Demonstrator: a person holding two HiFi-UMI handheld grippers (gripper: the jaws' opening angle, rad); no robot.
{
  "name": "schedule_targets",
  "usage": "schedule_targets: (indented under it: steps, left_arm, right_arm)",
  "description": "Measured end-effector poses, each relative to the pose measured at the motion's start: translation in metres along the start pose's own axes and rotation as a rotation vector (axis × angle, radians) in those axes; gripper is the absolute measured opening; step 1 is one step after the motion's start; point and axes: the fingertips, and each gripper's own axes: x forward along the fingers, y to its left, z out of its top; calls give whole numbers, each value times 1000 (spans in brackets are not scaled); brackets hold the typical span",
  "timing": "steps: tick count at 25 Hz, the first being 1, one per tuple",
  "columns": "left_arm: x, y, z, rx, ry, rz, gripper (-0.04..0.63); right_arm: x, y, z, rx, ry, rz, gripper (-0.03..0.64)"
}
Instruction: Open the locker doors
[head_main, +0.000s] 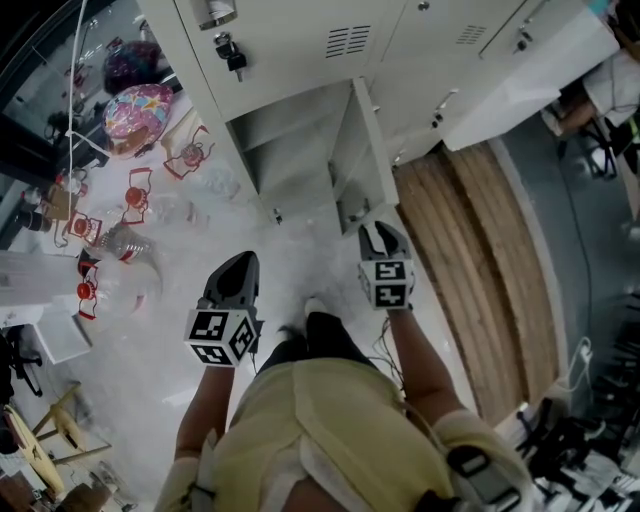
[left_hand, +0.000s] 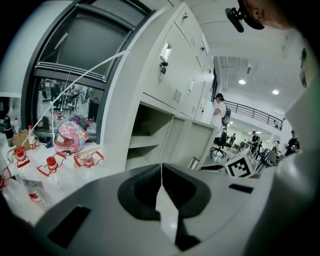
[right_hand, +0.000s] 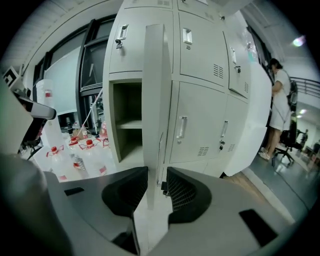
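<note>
Office, seemingly: lockers (right_hand: 200, 115), desk chairs (left_hand: 219, 146)

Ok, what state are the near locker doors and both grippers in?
lower-left locker door, swung wide open
upper-left locker door, closed, keys hanging from its lock
lower-middle locker door, closed
right gripper, closed on the lower-left locker door's free edge
left gripper, shut, nothing between its jaws
</note>
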Motion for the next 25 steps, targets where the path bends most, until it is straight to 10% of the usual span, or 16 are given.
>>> schedule_targets:
  steps: [10,25]
  left_arm:
    - [-20,6,-6,-17,-13,22,9]
    - [-88,40,-30,-76,-65,72,9]
  right_arm:
    - [-16,-45,2,82,-27,-177,110]
    - [-49,22,2,58,-59,-118,110]
